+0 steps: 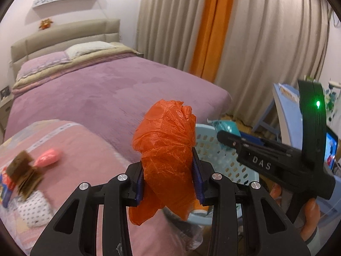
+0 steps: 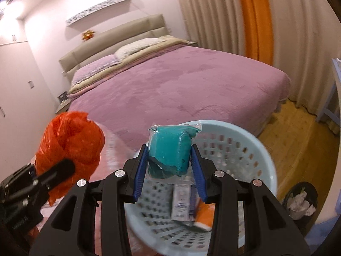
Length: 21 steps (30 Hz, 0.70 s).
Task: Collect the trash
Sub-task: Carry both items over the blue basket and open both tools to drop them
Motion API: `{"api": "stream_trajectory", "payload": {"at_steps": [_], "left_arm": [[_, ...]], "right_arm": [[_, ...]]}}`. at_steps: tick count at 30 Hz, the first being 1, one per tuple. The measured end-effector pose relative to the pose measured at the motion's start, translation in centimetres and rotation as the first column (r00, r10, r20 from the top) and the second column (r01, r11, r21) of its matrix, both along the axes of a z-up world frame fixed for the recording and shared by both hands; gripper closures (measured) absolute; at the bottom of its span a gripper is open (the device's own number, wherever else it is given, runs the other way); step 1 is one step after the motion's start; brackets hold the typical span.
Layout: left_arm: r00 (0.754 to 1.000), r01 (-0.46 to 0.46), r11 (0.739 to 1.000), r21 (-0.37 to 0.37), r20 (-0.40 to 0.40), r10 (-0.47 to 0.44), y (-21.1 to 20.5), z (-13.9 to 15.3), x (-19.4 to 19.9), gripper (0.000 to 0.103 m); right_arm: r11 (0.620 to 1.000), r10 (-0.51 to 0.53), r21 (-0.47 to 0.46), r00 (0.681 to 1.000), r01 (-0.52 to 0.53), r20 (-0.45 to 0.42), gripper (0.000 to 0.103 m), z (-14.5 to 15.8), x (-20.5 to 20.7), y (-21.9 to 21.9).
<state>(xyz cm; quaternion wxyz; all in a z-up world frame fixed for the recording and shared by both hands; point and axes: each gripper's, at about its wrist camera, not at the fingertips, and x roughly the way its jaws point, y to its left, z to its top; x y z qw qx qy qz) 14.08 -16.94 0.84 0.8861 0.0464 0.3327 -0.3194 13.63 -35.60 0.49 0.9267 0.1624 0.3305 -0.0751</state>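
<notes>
Upright, orange bag (image 1: 165,153) pinched in left tool (image 1: 168,182); long axis vertical

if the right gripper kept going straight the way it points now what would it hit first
Probably the far inner wall of the light blue basket: the right gripper, shut on the teal packet, points over its opening. Depth is unclear; it might clear the rim and meet the purple bed.

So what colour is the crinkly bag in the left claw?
Orange-red. The crinkly bag shows best in the left wrist view.

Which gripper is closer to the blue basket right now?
Right. The right gripper holds its teal packet directly over the basket; the left gripper, gripping the orange bag, sits beside it.
</notes>
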Motion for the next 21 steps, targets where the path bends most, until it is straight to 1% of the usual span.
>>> {"api": "stream_trajectory", "payload": {"at_steps": [5, 8, 11, 12, 13, 14, 15, 16, 17, 20, 21], "left_arm": [[0.999, 0.024, 0.999, 0.029, -0.028, -0.023, -2.8, -1.5, 1.3, 0.068], [0.999, 0.03, 0.999, 0.038, -0.041, -0.028, -3.8, -2.2, 1.6, 0.067], [0.998, 0.027, 0.999, 0.042, -0.057, -0.025, -4.4, -2.8, 2.1, 0.059], [0.998, 0.023, 0.999, 0.04, -0.065, -0.02, -4.5, -3.0, 2.3, 0.051], [0.997, 0.024, 0.999, 0.03, -0.079, -0.022, -4.3, -3.2, 2.5, 0.048], [0.996, 0.025, 0.999, 0.02, -0.089, -0.023, -4.2, -3.3, 2.7, 0.044], [0.995, 0.024, 1.0, 0.009, -0.097, -0.022, -3.8, -3.4, 2.8, 0.041], [0.995, 0.022, 1.0, 0.008, -0.097, -0.021, -3.8, -3.4, 2.6, 0.04], [0.995, 0.021, 1.0, 0.006, -0.096, -0.021, -3.7, -3.4, 2.6, 0.039], [0.995, 0.014, 1.0, -0.008, -0.098, -0.015, -2.8, -3.3, 2.4, 0.038], [0.995, 0.008, 1.0, -0.023, -0.102, -0.01, -2.2, -3.1, 2.4, 0.038]], "right_arm": [[0.998, -0.06, 0.027, 0.997, 0.061, -0.041, 0.066, -1.4, 0.7, -3.3], [0.996, -0.075, 0.04, 0.995, 0.078, -0.06, 0.066, -2.1, 0.6, -4.5], [0.995, -0.08, 0.047, 0.993, 0.085, -0.086, 0.066, -2.9, 0.7, -5.2], [0.995, -0.083, 0.052, 0.992, 0.088, -0.091, 0.066, -3.1, 0.8, -5.3], [0.994, -0.082, 0.063, 0.991, 0.088, -0.102, 0.065, -3.4, 0.8, -5.6], [0.993, -0.078, 0.076, 0.991, 0.087, -0.11, 0.064, -3.7, 0.9, -5.7], [0.992, -0.078, 0.086, 0.99, 0.088, -0.116, 0.06, -3.9, 0.8, -5.8], [0.992, -0.081, 0.09, 0.99, 0.092, -0.118, 0.052, -4.0, 0.7, -6.1], [0.991, -0.083, 0.092, 0.99, 0.094, -0.116, 0.049, -4.0, 0.6, -6.1], [0.992, -0.083, 0.086, 0.991, 0.092, -0.108, 0.048, -4.1, 0.4, -5.9], [0.992, -0.078, 0.086, 0.991, 0.087, -0.104, 0.048, -4.0, 0.3, -5.7]]}}
